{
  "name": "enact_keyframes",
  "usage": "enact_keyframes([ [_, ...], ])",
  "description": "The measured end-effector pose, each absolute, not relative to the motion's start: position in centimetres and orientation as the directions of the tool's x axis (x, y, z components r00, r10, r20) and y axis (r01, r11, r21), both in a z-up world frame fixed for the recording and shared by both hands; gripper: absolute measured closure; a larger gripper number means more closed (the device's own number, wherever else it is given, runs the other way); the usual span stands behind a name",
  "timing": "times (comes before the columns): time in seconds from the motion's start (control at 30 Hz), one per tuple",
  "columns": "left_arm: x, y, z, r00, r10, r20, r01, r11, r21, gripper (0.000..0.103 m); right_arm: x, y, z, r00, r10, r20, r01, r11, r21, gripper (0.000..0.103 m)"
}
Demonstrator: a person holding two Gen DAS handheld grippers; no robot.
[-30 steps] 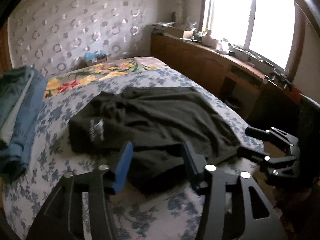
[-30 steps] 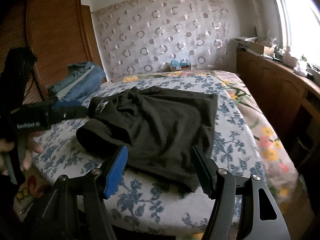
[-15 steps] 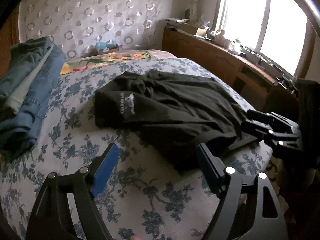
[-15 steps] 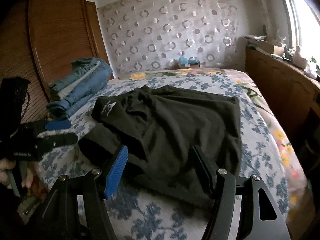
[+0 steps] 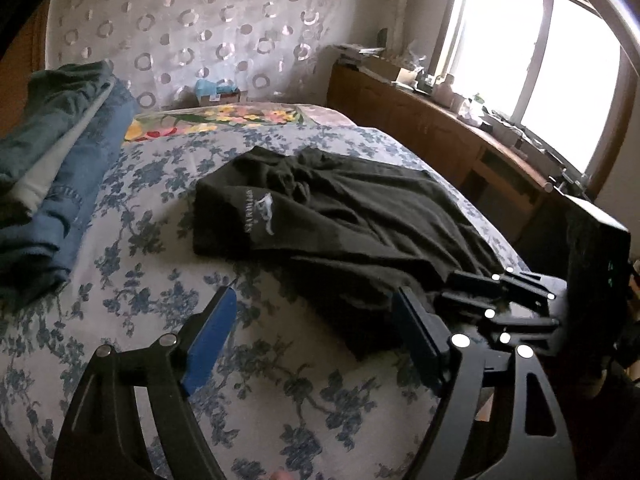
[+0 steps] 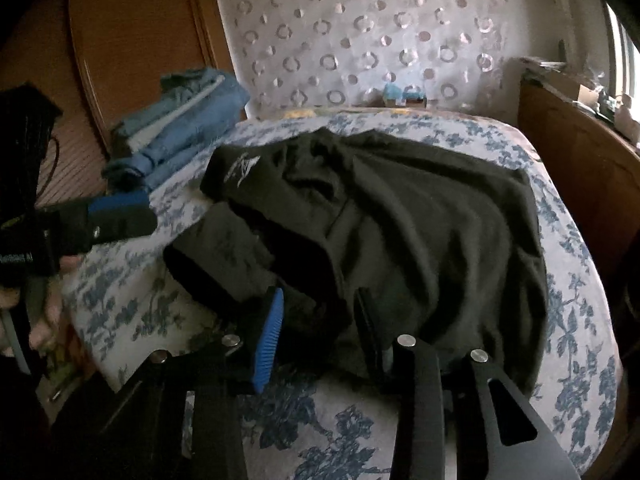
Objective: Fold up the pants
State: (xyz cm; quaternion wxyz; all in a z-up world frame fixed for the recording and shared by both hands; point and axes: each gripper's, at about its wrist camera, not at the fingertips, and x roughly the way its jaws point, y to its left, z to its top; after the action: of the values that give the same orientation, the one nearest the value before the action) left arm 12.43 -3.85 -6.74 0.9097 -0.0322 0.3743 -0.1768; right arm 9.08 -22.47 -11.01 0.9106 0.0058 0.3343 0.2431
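Observation:
Black pants (image 5: 360, 220) with a white logo lie rumpled on the blue-flowered bed sheet (image 5: 140, 280). My left gripper (image 5: 316, 304) is open just above the sheet, its black finger beside the near corner of the pants and nothing pressed between the pads. My right gripper (image 6: 320, 298) is at the near hem of the pants (image 6: 420, 220). Its jaws are closing with a bunch of dark cloth between them, and a gap still shows. The left wrist view has the right gripper (image 5: 446, 289) at the pants' right edge. In the right wrist view the left gripper (image 6: 151, 211) hovers at the left.
Folded jeans (image 5: 48, 168) are stacked at the bed's left side, also the jeans (image 6: 180, 120) by the wooden panel (image 6: 132, 40). A long wooden cabinet (image 5: 440, 140) under the window runs along the right. A tissue box (image 5: 216, 92) sits at the far wall. A hand (image 6: 40, 320) holds the left gripper.
The left gripper's jaws widened and it slid left off the cloth onto the sheet. The right gripper came forward onto the pants' hem and its jaws narrowed around the cloth.

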Motion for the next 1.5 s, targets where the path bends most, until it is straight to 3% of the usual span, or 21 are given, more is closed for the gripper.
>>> enact_keyframes([
  [0.2,12.8,-4.8,-7.9,0.634,-0.347,-0.691,0.310,0.933,-0.183,0.023,9.4,-22.6,-10.9,0.640,0.463,-0.613,-0.443,0.874,0.198,0.069],
  [0.67,12.8,-5.3,-10.3,0.580,-0.327,-0.746,0.311,0.935,-0.168,0.023,10.8,-22.4,-10.9,0.623,0.510,-0.593,-0.461,0.852,0.249,0.095],
  [0.8,12.5,-5.2,-10.2,0.585,-0.338,-0.737,0.314,0.932,-0.178,0.023,10.4,-23.0,-10.6,0.620,0.557,-0.553,-0.485,0.826,0.287,0.096],
  [1.5,11.4,-5.4,-6.9,0.651,-0.372,-0.662,0.323,0.925,-0.201,0.023,5.8,-25.8,-6.0,0.788,0.453,-0.417,-0.431,0.889,0.151,0.098],
])
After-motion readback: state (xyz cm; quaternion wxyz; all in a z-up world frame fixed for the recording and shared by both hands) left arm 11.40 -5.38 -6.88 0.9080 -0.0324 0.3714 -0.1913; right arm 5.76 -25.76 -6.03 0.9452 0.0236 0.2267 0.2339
